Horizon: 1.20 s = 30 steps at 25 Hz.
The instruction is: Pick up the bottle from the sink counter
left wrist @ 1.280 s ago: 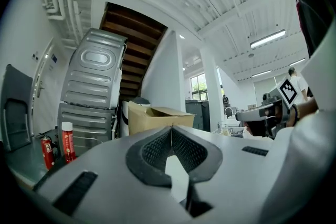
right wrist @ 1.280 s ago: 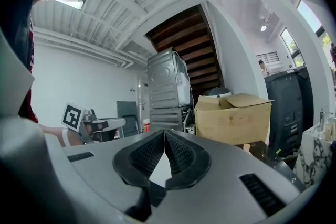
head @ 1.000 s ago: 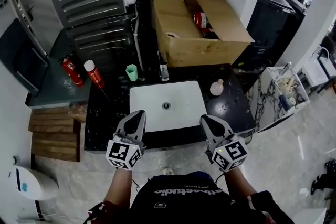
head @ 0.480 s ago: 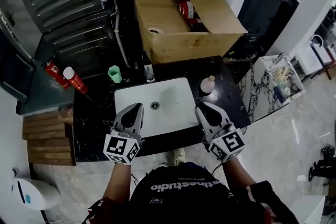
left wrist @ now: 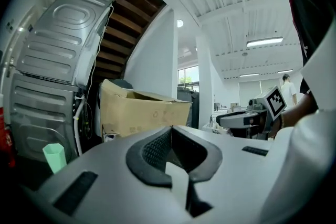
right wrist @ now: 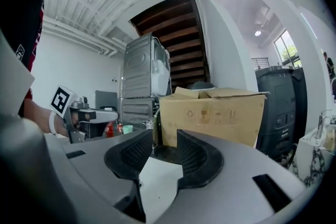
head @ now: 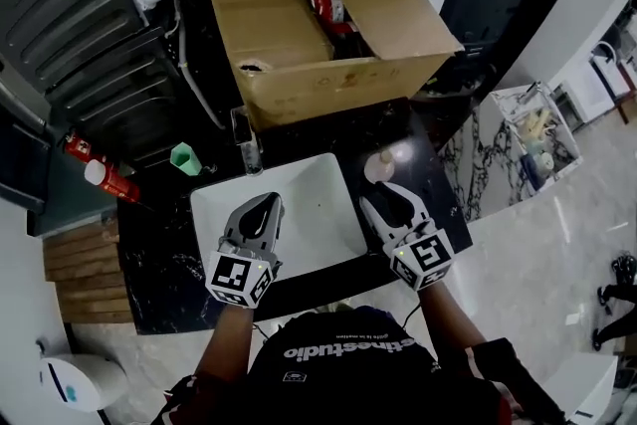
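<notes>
Here, in the head view, the bottle (head: 378, 166) stands on the black worktop (head: 159, 254) near its far edge, just right of the sink (head: 309, 214) and just ahead of the right gripper (head: 383, 198). The left gripper (head: 261, 214) hovers over the sink. In the left gripper view its fingers are together, holding nothing. In the right gripper view the fingers are opening, with nothing held between them; a cardboard box (right wrist: 210, 113) stands beyond
</notes>
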Available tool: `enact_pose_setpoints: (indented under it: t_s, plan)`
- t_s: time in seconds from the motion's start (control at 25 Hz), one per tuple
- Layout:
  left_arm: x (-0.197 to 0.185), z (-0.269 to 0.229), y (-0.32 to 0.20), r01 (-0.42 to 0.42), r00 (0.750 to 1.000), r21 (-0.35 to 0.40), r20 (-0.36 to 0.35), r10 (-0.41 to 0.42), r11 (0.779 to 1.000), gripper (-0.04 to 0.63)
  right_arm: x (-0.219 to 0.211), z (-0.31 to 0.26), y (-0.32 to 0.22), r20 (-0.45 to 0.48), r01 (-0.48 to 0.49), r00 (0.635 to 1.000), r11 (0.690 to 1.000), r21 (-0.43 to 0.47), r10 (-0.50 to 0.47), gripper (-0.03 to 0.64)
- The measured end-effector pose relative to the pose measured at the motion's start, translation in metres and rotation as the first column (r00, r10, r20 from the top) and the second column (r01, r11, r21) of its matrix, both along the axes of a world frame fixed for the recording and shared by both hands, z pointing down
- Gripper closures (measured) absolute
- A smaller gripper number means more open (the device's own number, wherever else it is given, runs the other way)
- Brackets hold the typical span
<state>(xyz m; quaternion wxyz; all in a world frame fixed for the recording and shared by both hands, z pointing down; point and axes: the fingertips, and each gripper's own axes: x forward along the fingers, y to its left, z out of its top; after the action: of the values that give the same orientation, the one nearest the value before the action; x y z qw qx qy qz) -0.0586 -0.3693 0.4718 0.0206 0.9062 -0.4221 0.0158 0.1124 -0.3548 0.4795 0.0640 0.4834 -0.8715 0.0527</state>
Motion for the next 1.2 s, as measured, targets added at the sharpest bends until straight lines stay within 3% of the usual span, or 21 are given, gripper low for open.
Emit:
enact_pose_setpoints:
  t_s: [0.44, 0.72, 0.88, 1.2]
  plan:
    - [0.054, 0.042, -0.091, -0.032, 0.999, -0.055, 0.002, 0.032, 0.998, 0.58, 0.069, 0.066, -0.107, -0.015, -0.172, 0.985, 0.985, -0.004, 0.172, 0.379]
    - [0.064, 0.063, -0.12, -0.028, 0.999, -0.106, 0.022, 0.03, 0.994, 0.58, 0.077, 0.118, -0.151, -0.095, -0.187, 0.979, 0.98, -0.073, 0.179, 0.365]
    - [0.055, 0.065, -0.121, -0.001, 1.0, -0.121, 0.023, 0.004, 0.993, 0.58, 0.077, 0.118, -0.157, -0.164, -0.201, 0.968, 0.978, -0.051, 0.19, 0.476]
    - [0.033, 0.037, -0.095, 0.023, 1.0, -0.078, 0.014, -0.022, 0.997, 0.58, 0.074, 0.1, -0.133, -0.171, -0.184, 0.97, 0.981, -0.067, 0.171, 0.486]
